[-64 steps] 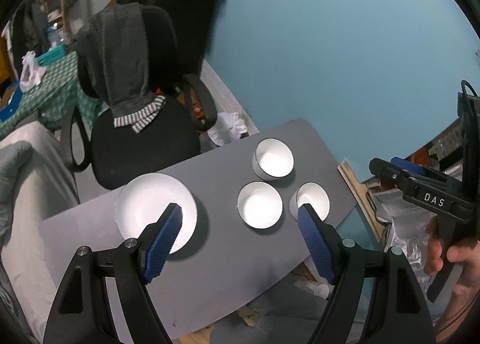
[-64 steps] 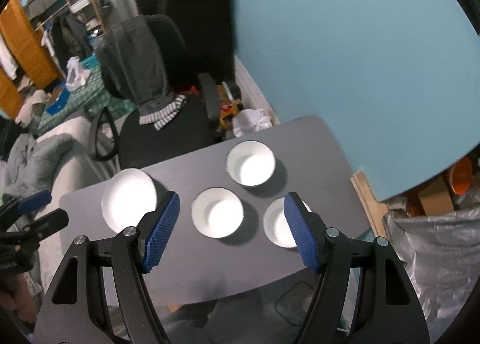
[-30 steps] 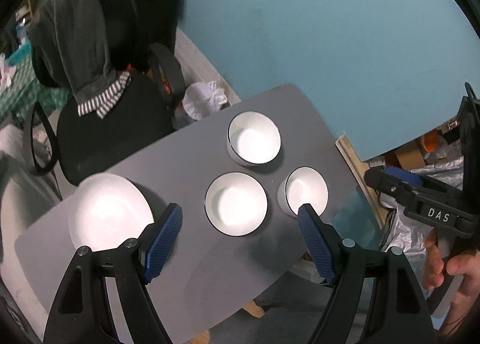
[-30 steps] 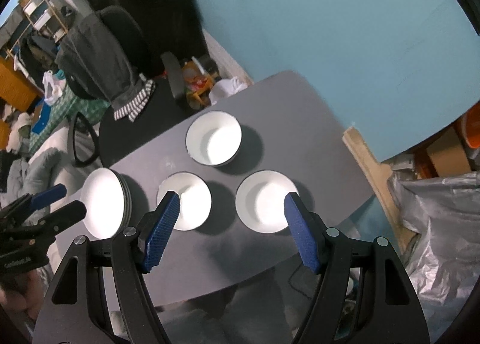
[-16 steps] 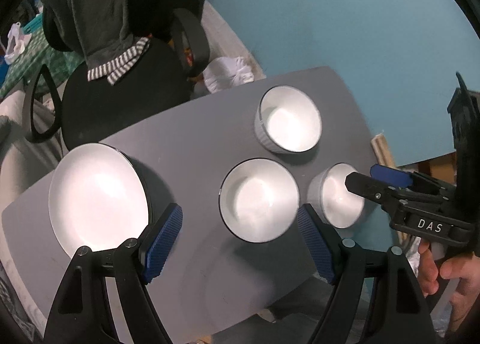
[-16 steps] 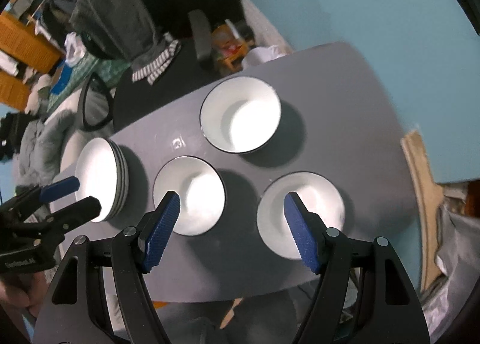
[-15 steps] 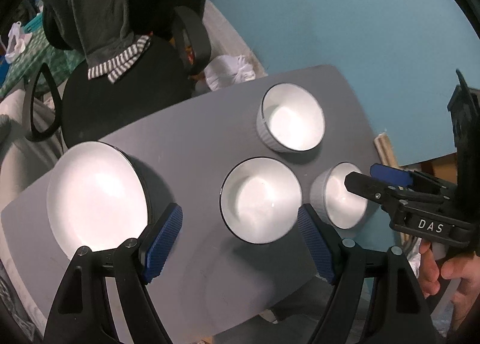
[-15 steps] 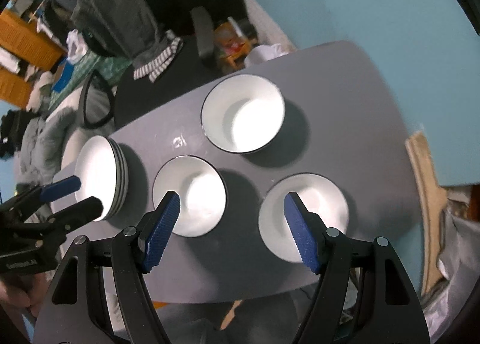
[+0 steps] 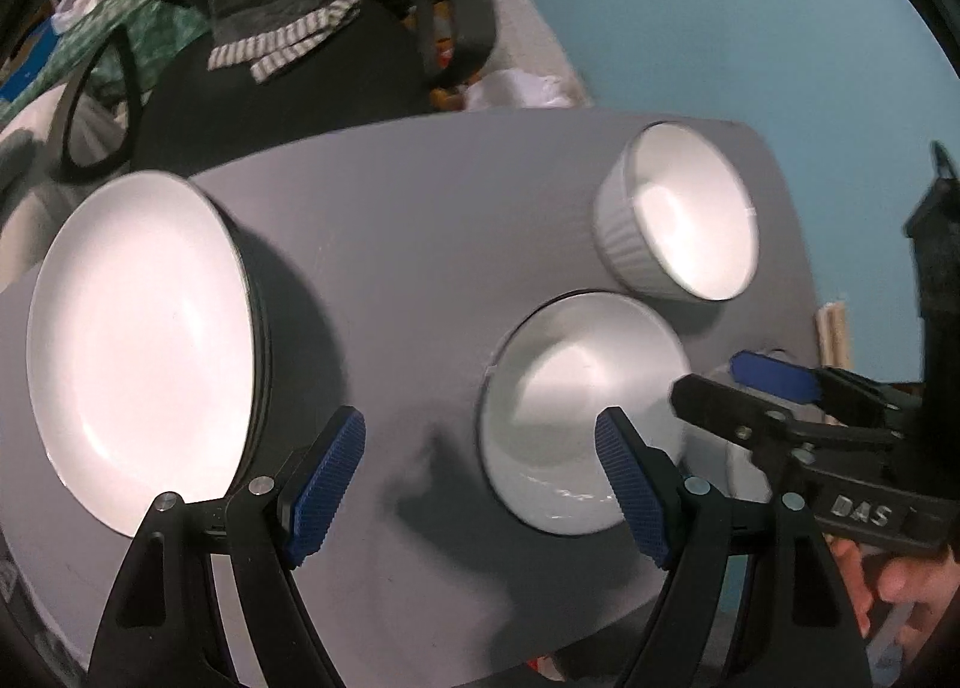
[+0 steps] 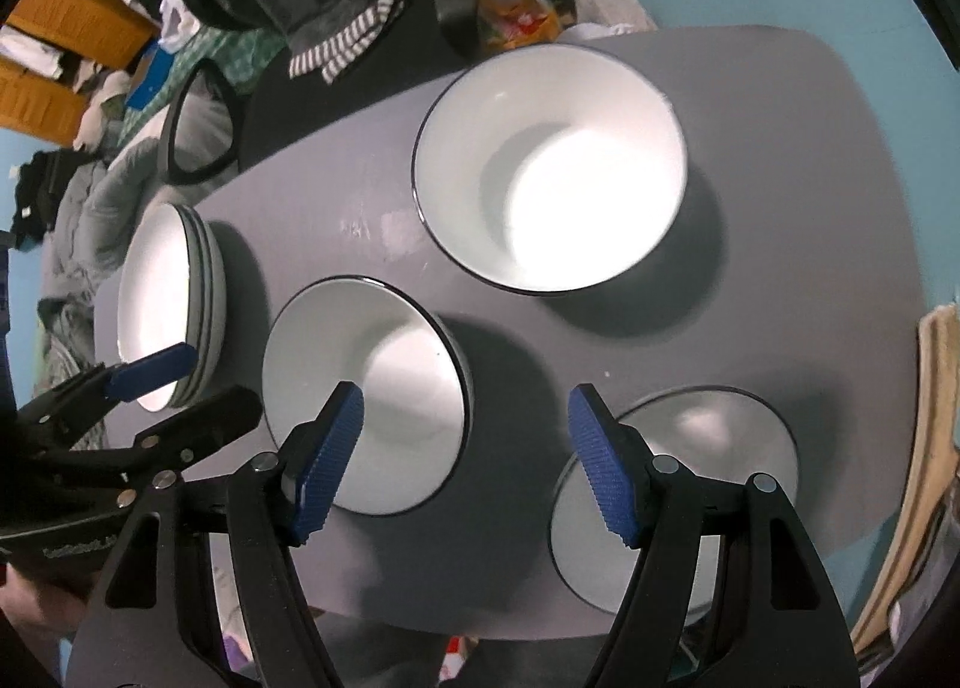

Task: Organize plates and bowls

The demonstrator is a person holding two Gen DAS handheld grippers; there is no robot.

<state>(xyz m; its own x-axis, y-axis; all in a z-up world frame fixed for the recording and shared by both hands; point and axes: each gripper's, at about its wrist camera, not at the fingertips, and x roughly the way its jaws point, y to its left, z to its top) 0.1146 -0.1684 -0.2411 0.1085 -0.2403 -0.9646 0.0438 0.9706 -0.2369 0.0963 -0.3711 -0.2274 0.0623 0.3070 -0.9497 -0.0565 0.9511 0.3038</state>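
On the left of the grey table [image 10: 798, 160] stands the stack of white plates [image 10: 162, 292]; how many plates it holds is hard to count, since only the rim edges show at its right side. The left gripper [image 9: 480, 484] hangs over bare tabletop between this stack and the middle bowl [image 10: 366, 394], its blue pads wide apart with nothing between them. In the right wrist view this tool is cut off at the left edge and partly covers the stack's lower rim. Further right and to the back is the large bowl [image 10: 549, 166], fully visible. The right gripper [image 10: 465, 460] is also open and empty, over the table between the middle bowl and the near right bowl [image 10: 708, 436]. That bowl is half hidden behind the gripper's right finger. In the left wrist view it is almost completely covered.
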